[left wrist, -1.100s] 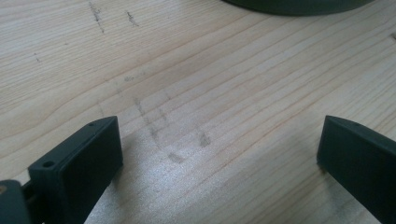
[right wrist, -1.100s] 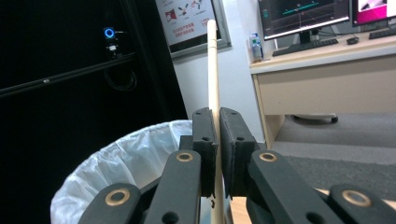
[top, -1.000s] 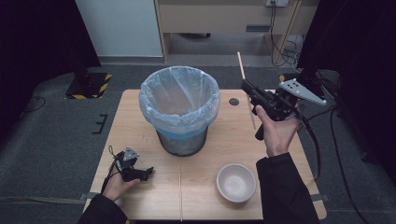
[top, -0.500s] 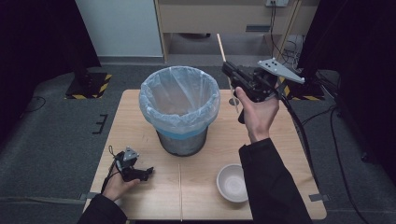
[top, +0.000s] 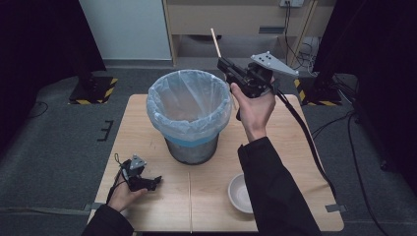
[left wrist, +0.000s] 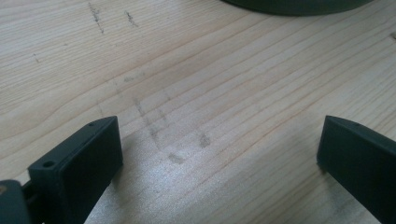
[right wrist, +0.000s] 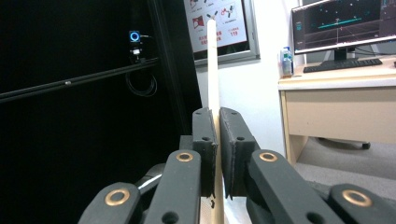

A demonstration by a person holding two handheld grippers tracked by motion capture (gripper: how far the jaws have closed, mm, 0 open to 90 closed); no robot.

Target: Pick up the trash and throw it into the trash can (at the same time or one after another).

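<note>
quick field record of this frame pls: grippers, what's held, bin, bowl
right gripper: shut on wooden stick, raised by the bin's far right rim
stick: upright between the jaws, pointing up and away
left gripper: open, low over table, near left
bin: centre of table, clear liner, upright
bowl: white, near edge, right of centre, partly behind the right sleeve

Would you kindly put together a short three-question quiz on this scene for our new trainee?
1. True or false: the right hand-held gripper is shut on a wooden stick.
2. What lines the bin? A) a clear plastic bag B) newspaper C) nothing
3. Fill in: the left hand-held gripper rests on the wooden table with its jaws ____.

Key: 1 true; 2 A; 3 open. Extra note: a white bowl sits near the table's front edge.
</note>
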